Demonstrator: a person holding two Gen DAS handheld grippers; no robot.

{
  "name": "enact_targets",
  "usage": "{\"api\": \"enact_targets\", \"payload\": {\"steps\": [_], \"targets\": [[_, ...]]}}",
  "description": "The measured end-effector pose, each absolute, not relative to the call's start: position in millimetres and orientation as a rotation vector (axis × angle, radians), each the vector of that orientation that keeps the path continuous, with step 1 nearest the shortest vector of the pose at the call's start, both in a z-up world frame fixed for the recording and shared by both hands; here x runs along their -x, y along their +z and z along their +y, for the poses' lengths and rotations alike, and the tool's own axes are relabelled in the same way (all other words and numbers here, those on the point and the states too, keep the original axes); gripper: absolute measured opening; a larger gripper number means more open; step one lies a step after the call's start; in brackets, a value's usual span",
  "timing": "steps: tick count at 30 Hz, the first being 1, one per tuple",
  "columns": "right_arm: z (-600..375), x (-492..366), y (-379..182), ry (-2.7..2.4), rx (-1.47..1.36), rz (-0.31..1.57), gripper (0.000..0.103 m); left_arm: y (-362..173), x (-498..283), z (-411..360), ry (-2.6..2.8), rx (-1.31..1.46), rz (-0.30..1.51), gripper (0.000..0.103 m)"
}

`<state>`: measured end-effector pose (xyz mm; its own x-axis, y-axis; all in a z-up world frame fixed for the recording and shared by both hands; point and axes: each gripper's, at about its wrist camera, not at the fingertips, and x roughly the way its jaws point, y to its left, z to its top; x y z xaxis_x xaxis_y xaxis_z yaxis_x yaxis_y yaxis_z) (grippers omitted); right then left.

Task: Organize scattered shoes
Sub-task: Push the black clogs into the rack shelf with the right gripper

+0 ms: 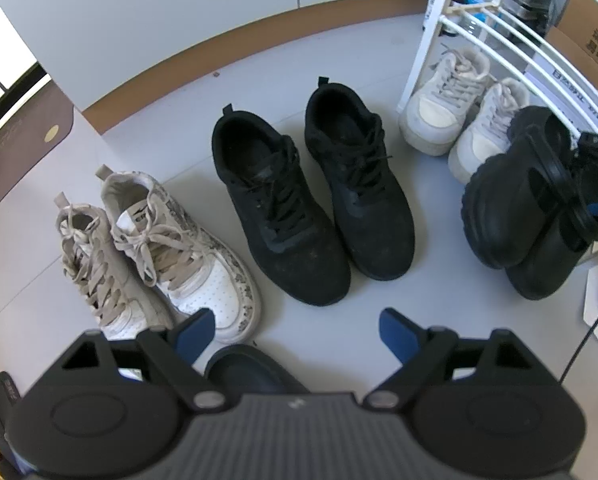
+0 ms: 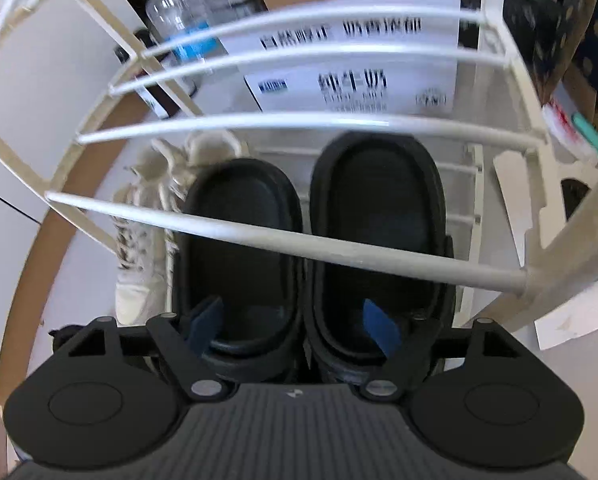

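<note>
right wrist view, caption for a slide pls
Open right gripper over black slippers on the white rack, beside a beige sneaker.

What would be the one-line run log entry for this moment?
right gripper: jaws open over black slippers at white rack | left gripper: open, empty | black sneakers on floor

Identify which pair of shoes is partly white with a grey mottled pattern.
The laced pair at far left, beside the black sneakers. The cream pair at the white rack is plain; the black clogs are laceless.
</note>
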<state>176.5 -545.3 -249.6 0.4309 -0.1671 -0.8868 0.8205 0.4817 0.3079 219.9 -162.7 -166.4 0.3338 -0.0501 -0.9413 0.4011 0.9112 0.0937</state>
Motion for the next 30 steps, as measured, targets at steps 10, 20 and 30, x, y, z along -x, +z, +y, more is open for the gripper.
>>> {"api": "enact_targets", "payload": {"steps": [10,20,30], "targets": [[-534,-190,-271,-0.677,-0.812,0.979,0.027,-173,-225,-163,-0.293,-0.35,1.215,0.091],[-539,-167,-263,-0.787,-0.889,0.794,0.027,-171,-222,-159,-0.299,-0.353,1.206,0.091],[-525,-170,-269,-0.881,-0.797,0.681,0.028,-181,-228,-156,-0.293,-0.365,1.228,0.091]]}}
